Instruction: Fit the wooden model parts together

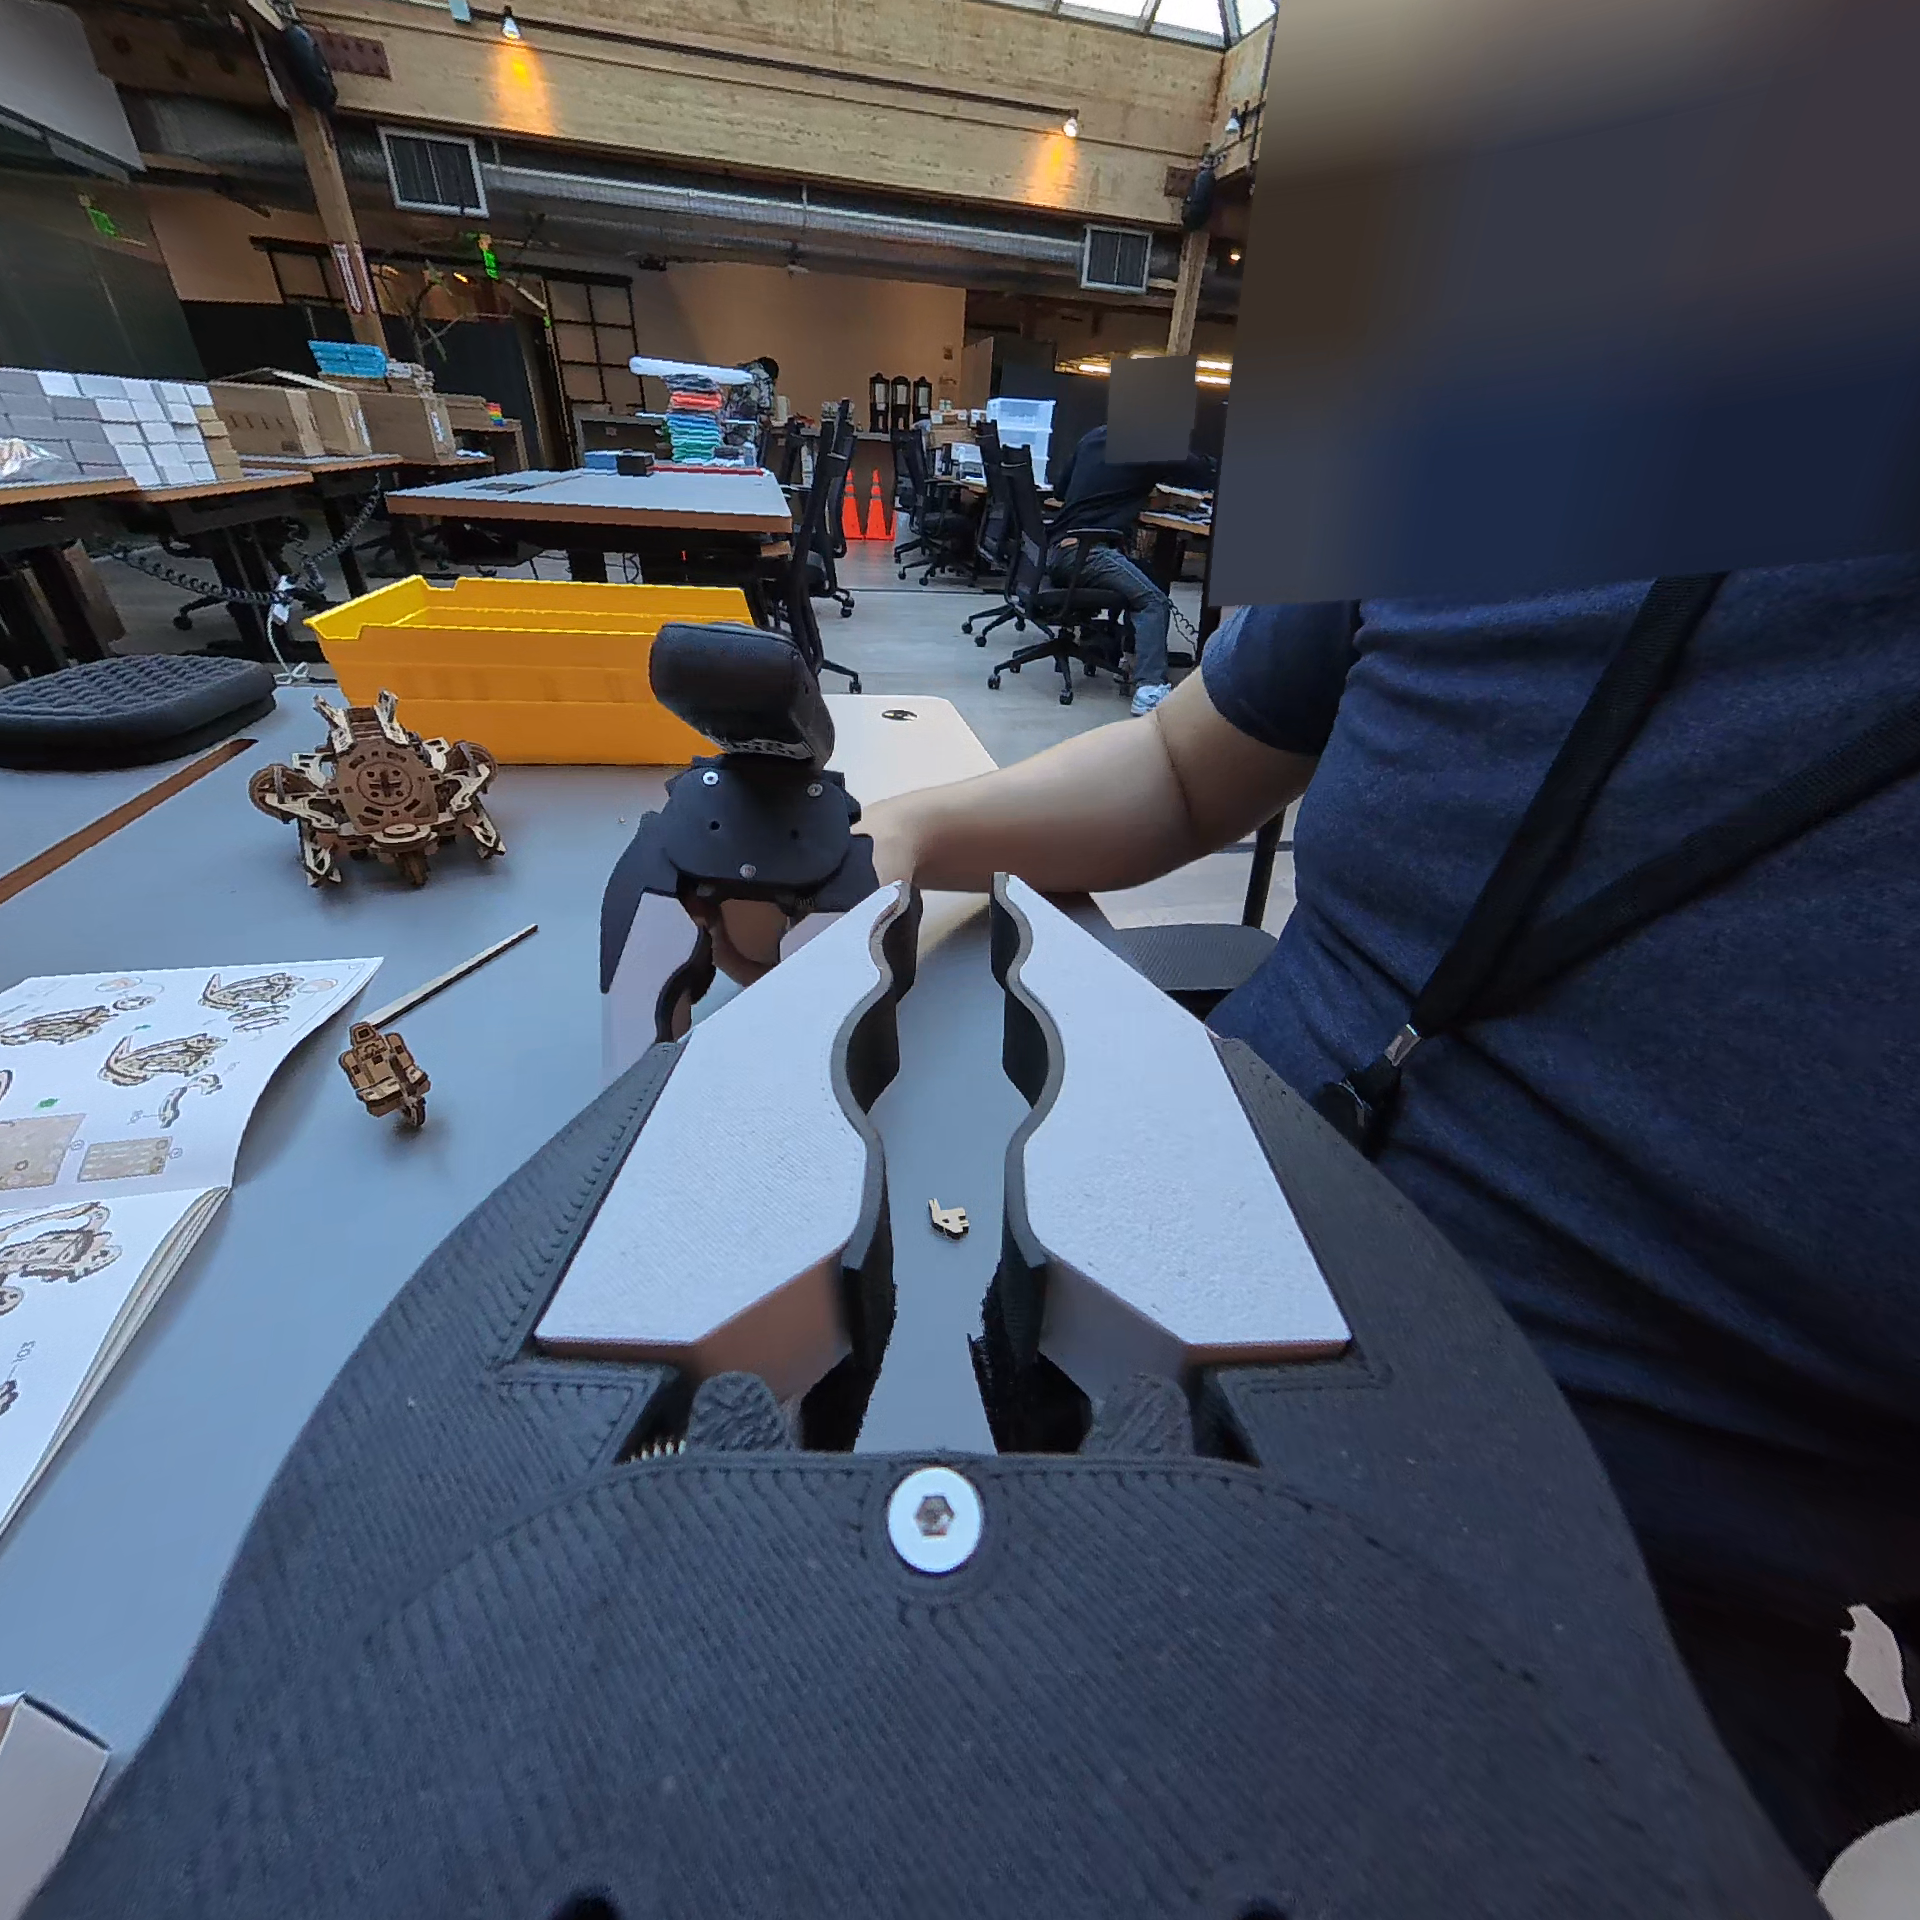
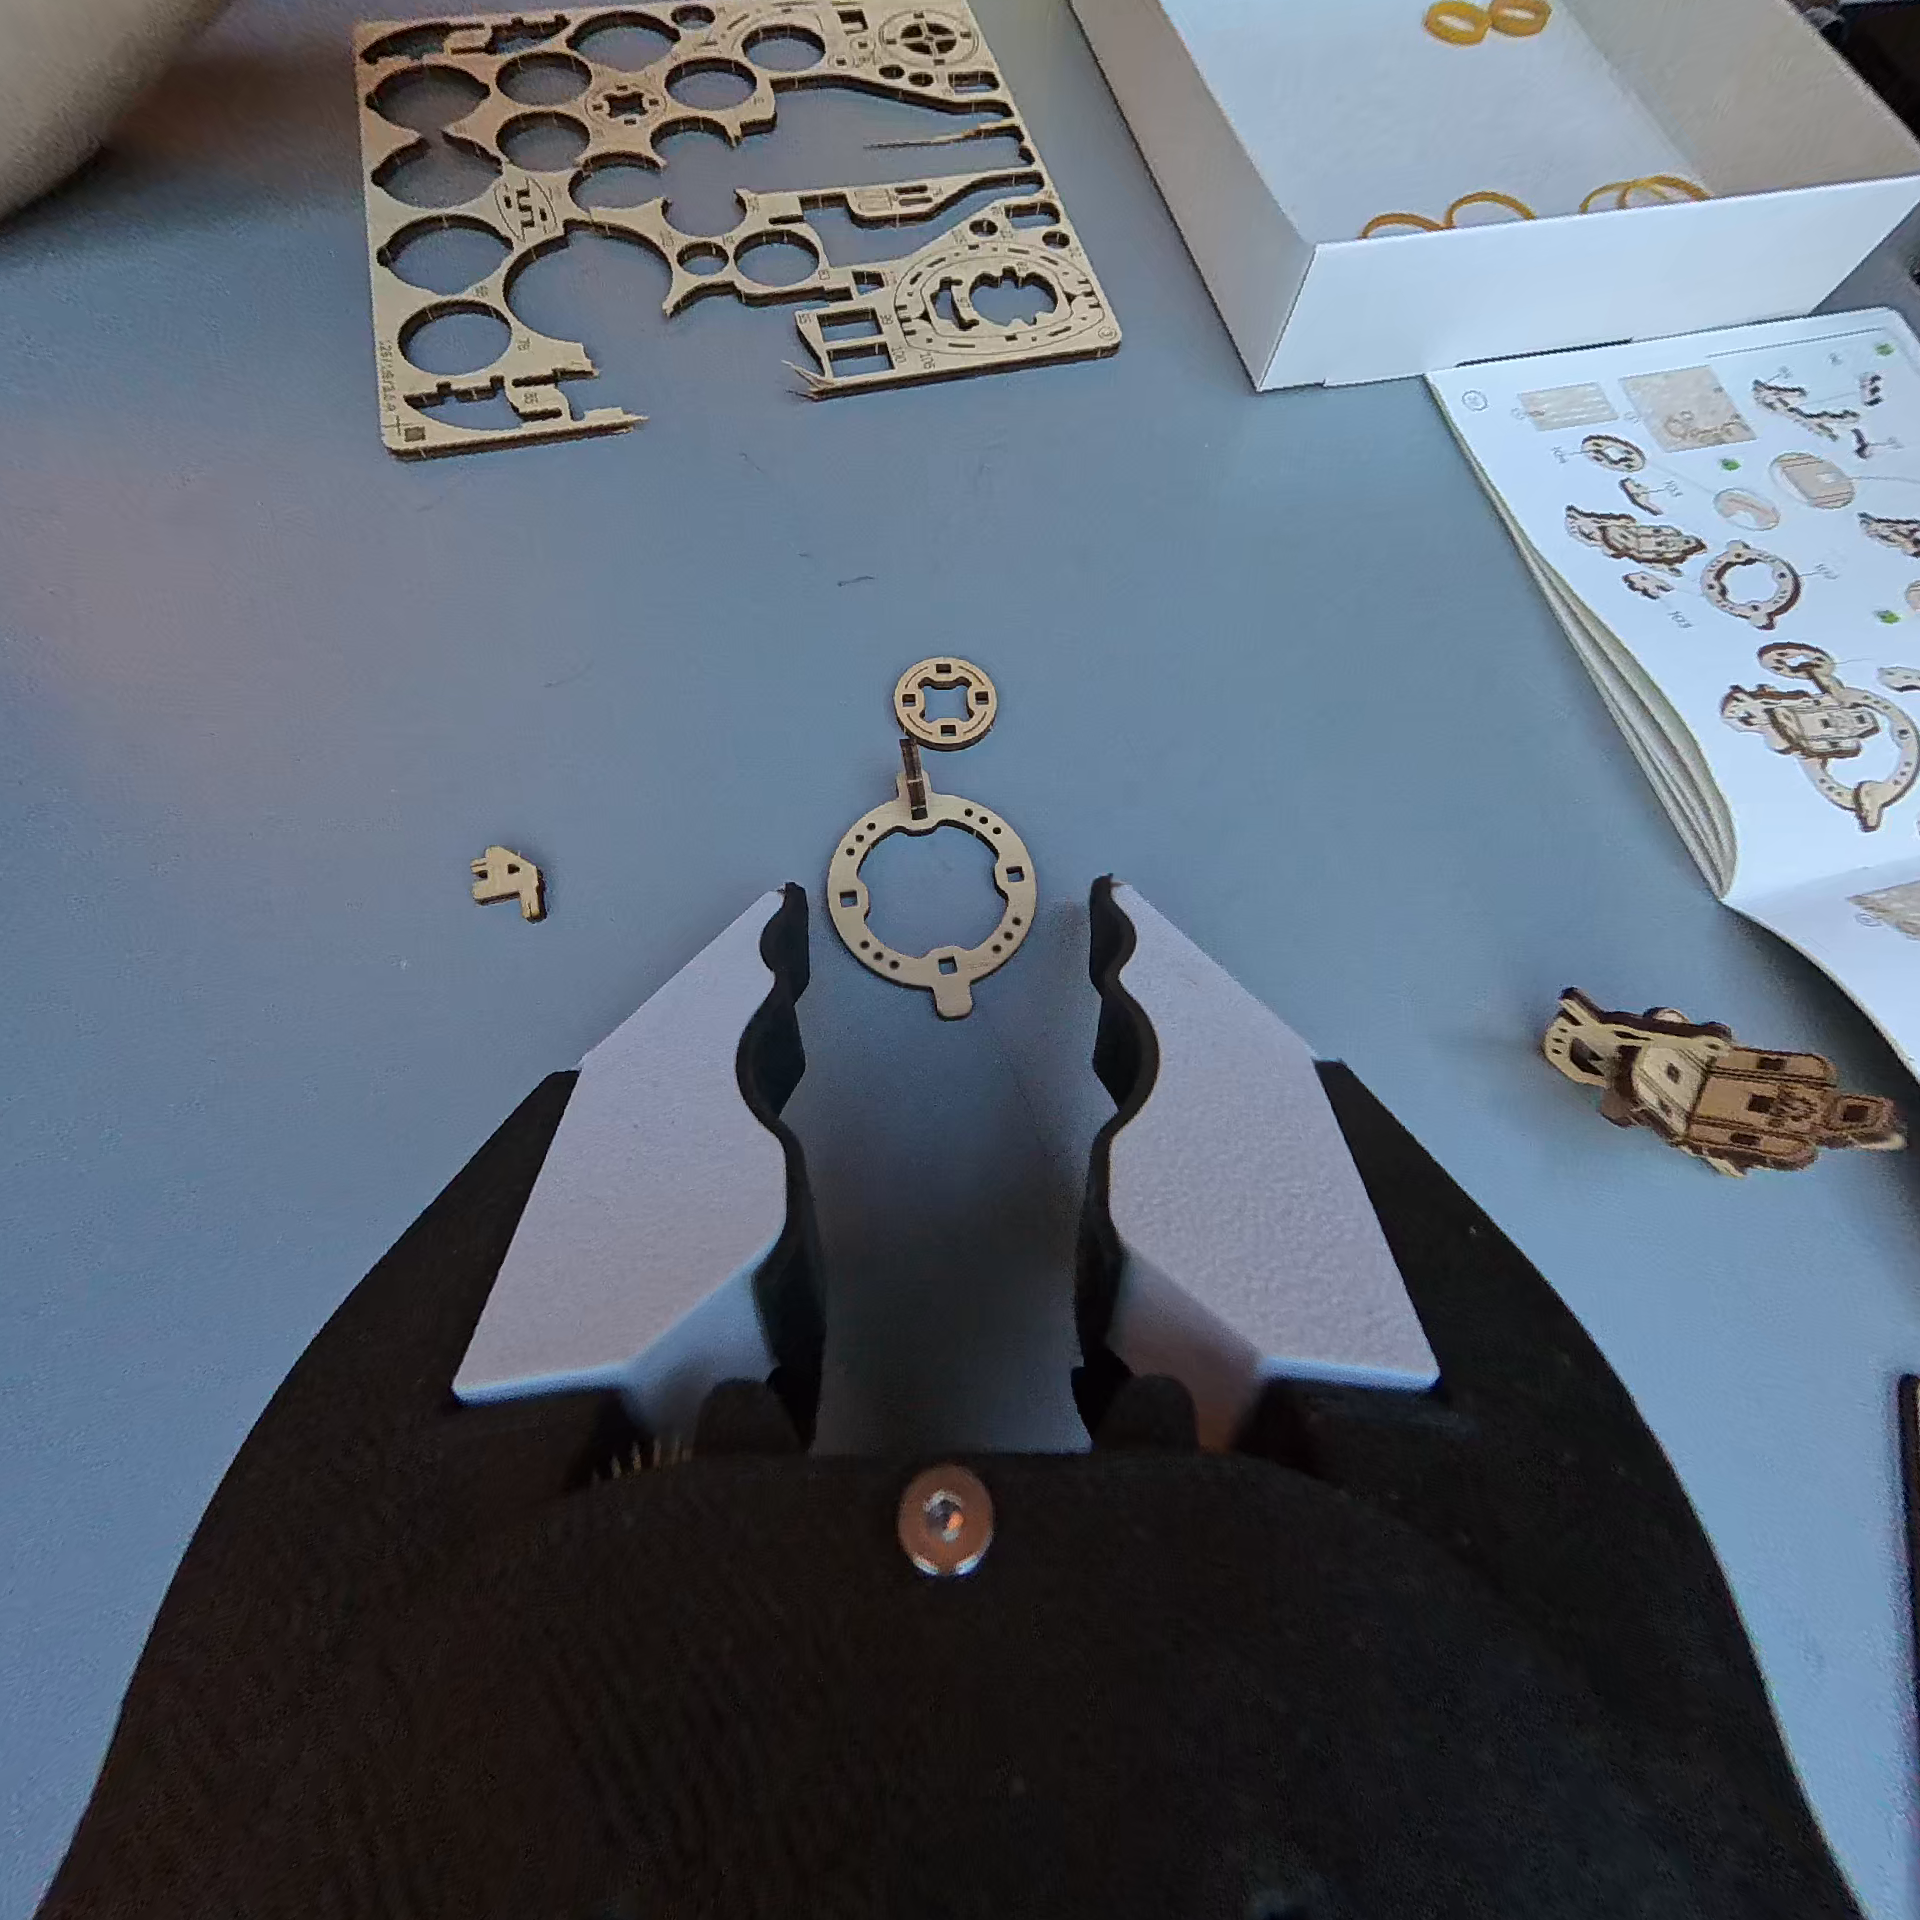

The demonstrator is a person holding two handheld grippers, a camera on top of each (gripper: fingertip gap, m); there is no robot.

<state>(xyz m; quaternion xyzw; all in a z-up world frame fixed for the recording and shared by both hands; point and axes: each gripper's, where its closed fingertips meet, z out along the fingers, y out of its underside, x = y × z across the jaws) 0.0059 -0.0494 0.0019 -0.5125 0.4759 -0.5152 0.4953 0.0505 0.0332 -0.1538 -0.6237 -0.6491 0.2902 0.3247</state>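
Observation:
In the right wrist view, a flat wooden ring part (image 2: 932,900) with a small peg standing in its far tab lies on the grey table, just beyond my open, empty right gripper (image 2: 945,888). A smaller wooden ring (image 2: 945,707) lies past it. A tiny wooden piece (image 2: 509,883) lies to the left. In the left wrist view, my left gripper (image 1: 951,894) is open and empty above the table; the tiny wooden piece (image 1: 949,1218) shows below, between its fingers. The right gripper (image 1: 743,831) also shows ahead of it.
A punched-out wooden sheet (image 2: 727,208), a white box (image 2: 1455,208) with rubber bands, an open instruction booklet (image 2: 1714,582) and a small wooden sub-assembly (image 2: 1714,1101) lie around. A larger wooden model (image 1: 374,795), a thin stick (image 1: 457,971) and a yellow bin (image 1: 520,665) are farther off. A person sits at right. The gap from one gripper's tips to the other's is roughly 20 cm.

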